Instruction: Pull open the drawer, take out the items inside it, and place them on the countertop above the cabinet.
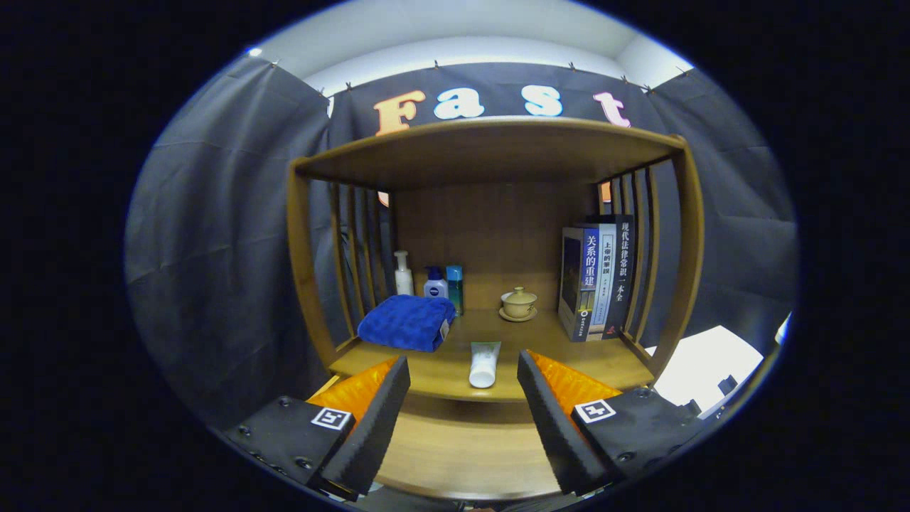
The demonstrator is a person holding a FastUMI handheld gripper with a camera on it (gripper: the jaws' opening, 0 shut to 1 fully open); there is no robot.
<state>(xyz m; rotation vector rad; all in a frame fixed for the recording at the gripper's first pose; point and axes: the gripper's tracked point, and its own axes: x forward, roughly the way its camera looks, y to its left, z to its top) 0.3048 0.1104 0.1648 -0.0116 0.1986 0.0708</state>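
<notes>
Hovering with its fingers spread wide and holding nothing, the tool [463, 387] faces the brown wooden bench [604, 359]. The white plastic tube [484, 363] lies near the edge; a bump could knock it off.

We had the gripper [463, 370] wide open, empty; a white squeeze tube [484, 363] lay on the wooden countertop [604, 359] between its fingers.

Folded blue towel [407, 321], three bottles [431, 280] behind, lidded cup [519, 301] (saucered), upright books [596, 279].
</notes>
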